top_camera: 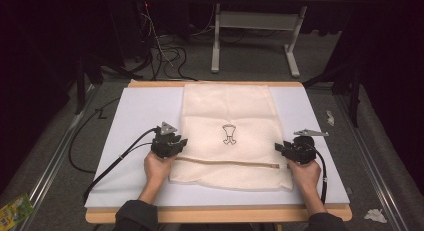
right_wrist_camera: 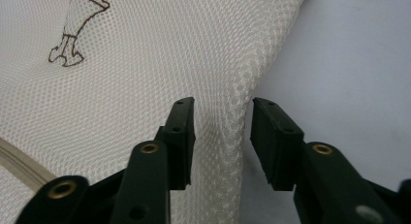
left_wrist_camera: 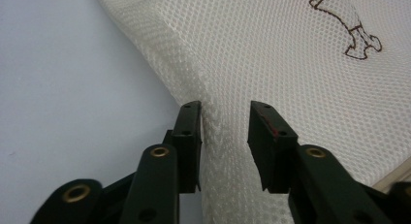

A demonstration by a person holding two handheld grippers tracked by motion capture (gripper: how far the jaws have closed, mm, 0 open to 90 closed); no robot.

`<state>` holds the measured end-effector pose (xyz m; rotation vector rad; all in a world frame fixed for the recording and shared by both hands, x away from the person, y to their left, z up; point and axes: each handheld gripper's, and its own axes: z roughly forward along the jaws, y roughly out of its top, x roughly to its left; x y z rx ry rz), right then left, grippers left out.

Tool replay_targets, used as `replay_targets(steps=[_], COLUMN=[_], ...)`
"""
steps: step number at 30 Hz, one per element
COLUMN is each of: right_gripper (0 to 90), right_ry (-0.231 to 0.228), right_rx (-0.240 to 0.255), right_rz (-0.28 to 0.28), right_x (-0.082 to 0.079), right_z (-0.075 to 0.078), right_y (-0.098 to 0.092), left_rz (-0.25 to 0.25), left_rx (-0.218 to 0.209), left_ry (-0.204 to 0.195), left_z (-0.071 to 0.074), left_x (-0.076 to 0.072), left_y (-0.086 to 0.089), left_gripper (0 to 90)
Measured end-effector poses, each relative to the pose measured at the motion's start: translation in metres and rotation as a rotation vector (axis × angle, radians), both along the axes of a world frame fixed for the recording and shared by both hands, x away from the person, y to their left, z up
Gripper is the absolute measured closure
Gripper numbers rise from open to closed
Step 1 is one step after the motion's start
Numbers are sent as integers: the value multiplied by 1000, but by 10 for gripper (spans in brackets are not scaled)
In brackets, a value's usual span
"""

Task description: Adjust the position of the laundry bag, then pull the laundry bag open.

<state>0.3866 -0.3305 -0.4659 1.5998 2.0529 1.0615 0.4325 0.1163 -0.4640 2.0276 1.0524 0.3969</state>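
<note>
Straddling the two side edges of the cream mesh laundry bag (top_camera: 230, 136) with a brown outline emblem, both of my tools stand parted, with nothing pinched. The left tool (left_wrist_camera: 224, 120) has the bag's raised left edge fold running up between its jaws, close by the left pad though I cannot tell whether it touches, and not squeezed; the right tool (right_wrist_camera: 222, 116) has the right seam between its jaws in the same loose way. The bag lies flat along the middle of the pale lavender mat (top_camera: 135, 116) covering the wooden table (top_camera: 210, 214), its tan zipper (top_camera: 225, 163) running across near my side. I judge the step in hand to be a grasp or release at both edges, so I would keep both tools level with the mat, take only the doubled seam rather than a single layer of net, and close or withdraw them evenly so the cloth does not skew. Mesh snags easily on pad corners, so a straight, slow pull is wise. Around the work, black cables (top_camera: 107, 163) trail off the left tool across the mat, a white-legged frame (top_camera: 255, 38) stands on the floor beyond the table, and crumpled paper (top_camera: 375, 215) lies on the grey carpet at right; none blocks the bag.
</note>
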Motion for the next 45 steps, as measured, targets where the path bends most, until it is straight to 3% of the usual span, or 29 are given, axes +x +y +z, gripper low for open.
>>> replay_targets(steps=[8,10,18,24,31,34,45], right_gripper=[451,432,394,376,365,361,396], right_ry=[29,14,27,39,52,53,63], right_rx=[-15,-11,-14,-4,9,20,-16], right_rz=[-8,-4,16,25,14,27,65], right_x=[-3,-5,-14,-21,-24,-25,-27], right_z=[-1,1,0,-2,-7,-7,-6], right_y=[0,-1,1,3,3,4,16], left_rz=[-9,-18,-65,-88,-115,-116,-127], left_rx=[12,12,-22,-47,-46,-72,-65], left_ry=[-40,-54,-60,-50,-49,-42,1], left_z=[4,5,4,2,-1,-2,-16], left_x=[-13,-19,-36,-45,-53,-54,-53], left_y=[-2,-2,-9,-14,-20,-23,-32], left_gripper=[540,524,488,478,471,469,469])
